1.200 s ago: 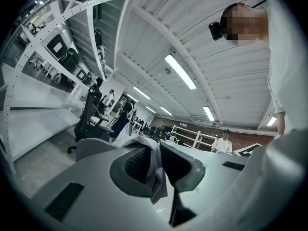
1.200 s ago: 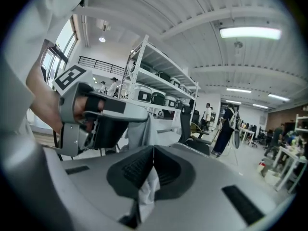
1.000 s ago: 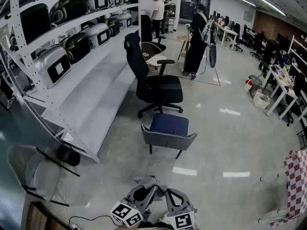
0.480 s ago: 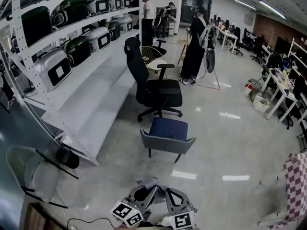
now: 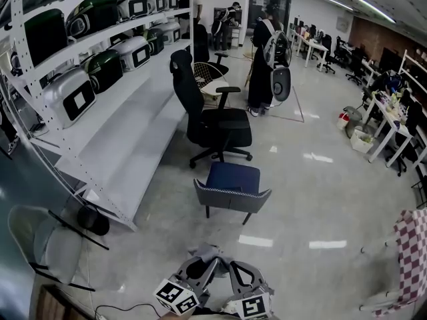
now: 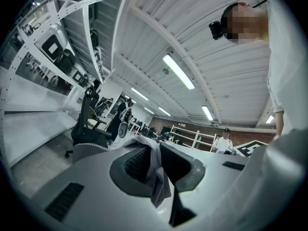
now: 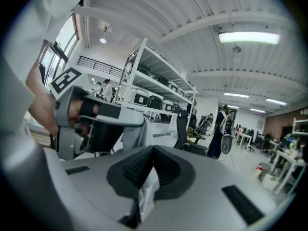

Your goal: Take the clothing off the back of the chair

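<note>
**Grey garment pinched in both grippers, near side of the armchair**

The blue-seated armchair (image 5: 232,181) stood on the pale floor with its grey back turned toward the camera. On its near side and well apart from it, at the bottom edge of the head view, the left gripper (image 5: 202,267) and the right gripper (image 5: 235,272) sat close together and angled toward one another. A bunched grey garment (image 5: 207,251) rose between their tips, touching neither the armchair nor the floor.

The left gripper view showed that tool's ribbed dark pads nearly closed, with a fold of the grey fabric clamped between them and a loose tail hanging below. The right gripper view showed its pads likewise clenched on a pale strip of the same cloth, which ran down out of the bottom of the V. Both tools therefore gripped the garment. That view also showed the left gripper just to one side, with a hand around its handle.

Directly beyond the armchair stood a black office chair (image 5: 215,122). To the armchair's left ran a white shelving rack (image 5: 127,142) loaded with grey and green cases. Far beyond it, several people stood in the open office. A red-and-white checked cloth (image 5: 413,252) hung well to its right, at the frame's edge.
</note>
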Tool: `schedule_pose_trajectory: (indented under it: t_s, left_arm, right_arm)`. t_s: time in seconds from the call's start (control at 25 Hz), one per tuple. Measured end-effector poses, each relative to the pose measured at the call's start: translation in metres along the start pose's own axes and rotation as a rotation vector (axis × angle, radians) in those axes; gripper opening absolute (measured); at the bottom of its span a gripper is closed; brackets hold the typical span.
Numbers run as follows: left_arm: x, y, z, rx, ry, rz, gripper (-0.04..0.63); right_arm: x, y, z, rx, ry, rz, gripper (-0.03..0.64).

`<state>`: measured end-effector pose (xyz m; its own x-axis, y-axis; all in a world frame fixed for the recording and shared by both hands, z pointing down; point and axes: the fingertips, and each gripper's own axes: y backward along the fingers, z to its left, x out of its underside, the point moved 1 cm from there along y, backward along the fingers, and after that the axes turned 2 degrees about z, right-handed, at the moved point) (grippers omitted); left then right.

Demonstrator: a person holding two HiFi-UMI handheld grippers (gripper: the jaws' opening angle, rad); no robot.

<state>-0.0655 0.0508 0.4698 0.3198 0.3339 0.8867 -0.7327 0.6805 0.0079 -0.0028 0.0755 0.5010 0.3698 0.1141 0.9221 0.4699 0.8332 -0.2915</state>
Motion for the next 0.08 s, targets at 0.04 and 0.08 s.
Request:
schedule_pose_trajectory:
  t_s: [0.04,0.08]
  left_arm:
    - [-0.0002,0.0,0.0005,0.001,0.001,0.001,0.057]
    - [-0.0004,0.0,0.0009,0.002,0.002,0.002,0.057]
  right_arm:
    - [-0.0011,-0.0005,0.0005,-0.002,0.0,0.003,0.015]
    - [-0.0024,-0.001,0.001,-0.003,0.0,0.006,0.015]
